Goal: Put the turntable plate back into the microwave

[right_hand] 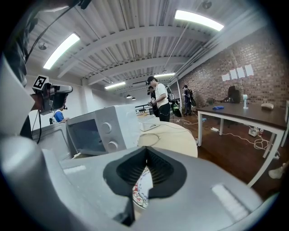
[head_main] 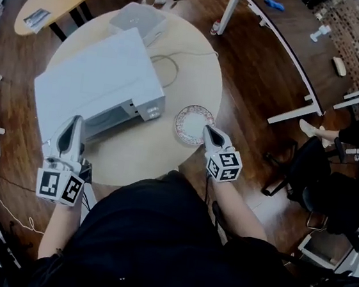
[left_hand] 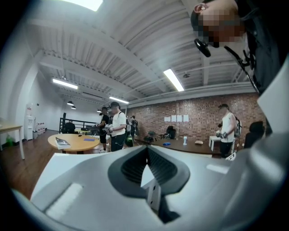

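The turntable plate (head_main: 193,123), a patterned dish, lies flat on the round tabletop (head_main: 158,160), just to the right of the microwave (head_main: 103,76) and not yet lifted. So the step in hand looks like the reach for the pick-up. The right gripper (head_main: 210,131) sits at the plate's near-right rim. Its fingers are pressed together with nothing between them, and the right gripper view shows the plate's patterned edge just below and beyond their tips. The left gripper (head_main: 75,124) is at the near-left end of the microwave's front, well apart from the plate. Its fingers are also closed and empty, and they point level across the room. The microwave's window and two knobs face the near-right, toward the plate. I cannot tell from these views whether its door stands open. The next move, as I judge it, is for the right fingers to part and slide over the rim, one above and one under the edge, since a flat plate offers little else to pinch. The plate then has to travel left, kept level, into the cavity. If the door is shut, it must be opened first, and the left gripper looks well placed for that.
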